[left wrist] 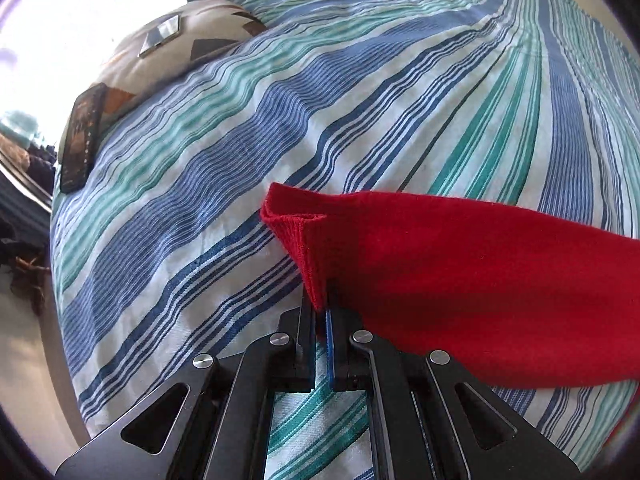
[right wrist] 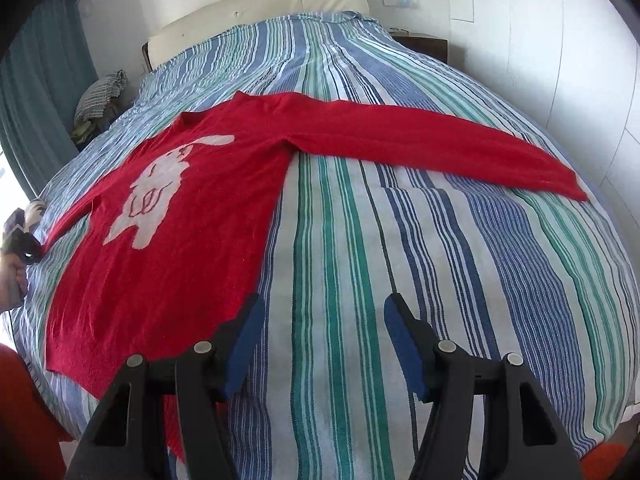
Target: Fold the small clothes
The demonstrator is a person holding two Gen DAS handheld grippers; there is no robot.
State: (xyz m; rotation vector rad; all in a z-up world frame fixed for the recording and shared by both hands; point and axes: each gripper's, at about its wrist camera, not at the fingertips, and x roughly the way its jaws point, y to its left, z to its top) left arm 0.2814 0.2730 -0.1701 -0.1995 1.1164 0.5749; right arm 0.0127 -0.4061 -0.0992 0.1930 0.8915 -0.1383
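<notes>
A striped bedspread (right wrist: 400, 240) carries a red sweater (right wrist: 180, 240), pillow (left wrist: 168, 52) and phone (left wrist: 80, 140).

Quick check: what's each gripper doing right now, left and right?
Left gripper: shut on the red sweater's sleeve cuff.
Right gripper: open, holding nothing, above the striped bedspread.

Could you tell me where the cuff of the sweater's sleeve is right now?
In the left wrist view, the cuff is pinched in the left tongs, lifted just above the striped bedspread.
</notes>
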